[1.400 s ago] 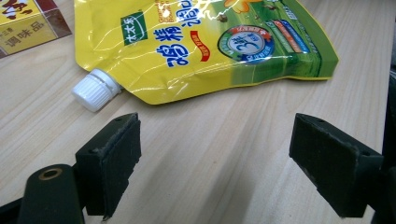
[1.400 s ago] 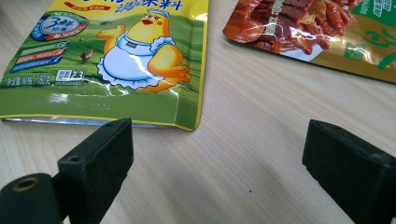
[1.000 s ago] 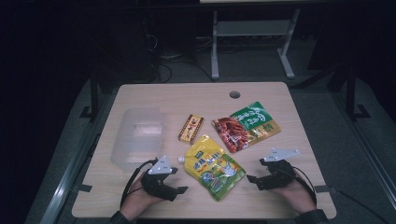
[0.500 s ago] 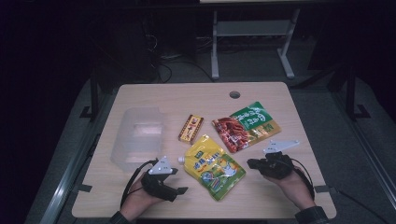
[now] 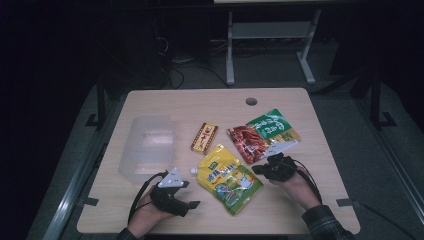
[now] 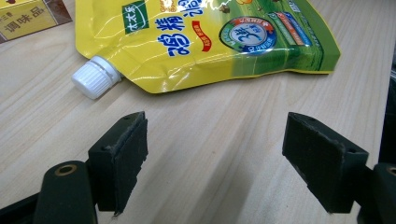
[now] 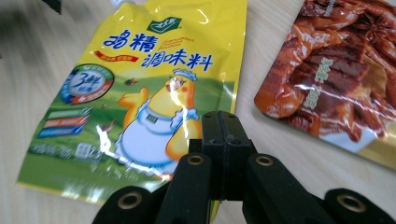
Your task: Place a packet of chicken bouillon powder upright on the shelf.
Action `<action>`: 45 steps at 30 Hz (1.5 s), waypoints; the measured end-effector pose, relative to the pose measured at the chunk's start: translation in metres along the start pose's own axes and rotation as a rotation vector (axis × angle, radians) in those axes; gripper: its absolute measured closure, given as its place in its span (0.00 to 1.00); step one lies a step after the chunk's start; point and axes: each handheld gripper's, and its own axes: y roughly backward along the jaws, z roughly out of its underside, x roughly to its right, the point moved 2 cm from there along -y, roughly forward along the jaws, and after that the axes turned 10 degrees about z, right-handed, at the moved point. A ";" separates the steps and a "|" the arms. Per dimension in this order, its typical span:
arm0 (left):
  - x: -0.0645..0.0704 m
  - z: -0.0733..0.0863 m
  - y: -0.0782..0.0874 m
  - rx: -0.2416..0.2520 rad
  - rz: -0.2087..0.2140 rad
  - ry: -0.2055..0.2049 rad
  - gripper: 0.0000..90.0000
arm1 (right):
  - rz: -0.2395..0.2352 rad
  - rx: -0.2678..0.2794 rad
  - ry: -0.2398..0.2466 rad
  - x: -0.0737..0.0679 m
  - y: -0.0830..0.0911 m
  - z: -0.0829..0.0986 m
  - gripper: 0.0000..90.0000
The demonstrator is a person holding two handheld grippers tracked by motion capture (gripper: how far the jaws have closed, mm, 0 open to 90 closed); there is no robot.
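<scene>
The left gripper [image 5: 192,204] rests on the table [image 5: 300,105] near the person. Its jaws are wide apart and hold nothing. In the left gripper view, bare wood lies between the two pads [image 6: 122,161], and the yellow pouch [image 6: 205,42] lies just past them. The white cap [image 6: 95,77] points to the left of that view.

The right gripper [image 5: 256,170] sits a bit farther up the table, on the other side of the pouch [image 5: 229,178]. Its jaws are pressed together with nothing in them. In the right gripper view the shut tip [image 7: 221,122] is right at the pouch's edge, over the chicken picture [image 7: 161,119]. I cannot tell if it touches.

The pouch lies flat between the two grippers. Its long side runs from the cap, up near the left gripper, down toward the front edge of the table. The right gripper looks closer to it, so I think that hand goes first, but its jaws must open.

Farther off lie the red pack [image 5: 262,135], a small packet [image 5: 205,137] and a clear box [image 5: 149,147].
</scene>
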 end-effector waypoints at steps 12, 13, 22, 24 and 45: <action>0.000 0.001 0.000 -0.007 0.003 0.002 0.24 | 0.014 -0.057 0.027 0.006 -0.033 -0.015 1.00; 0.000 0.001 0.000 -0.008 0.003 0.001 0.24 | 0.015 -0.065 0.033 0.007 -0.034 -0.016 1.00; 0.000 0.000 0.002 -0.002 0.000 -0.005 0.24 | -0.040 -0.076 0.056 0.000 -0.035 -0.013 1.00; 0.000 0.000 0.002 -0.003 0.000 -0.005 0.24 | -0.052 -0.077 0.067 -0.001 -0.035 -0.012 1.00; 0.000 0.000 0.003 -0.004 0.001 -0.010 0.24 | -0.199 -0.094 0.232 -0.051 -0.027 -0.003 1.00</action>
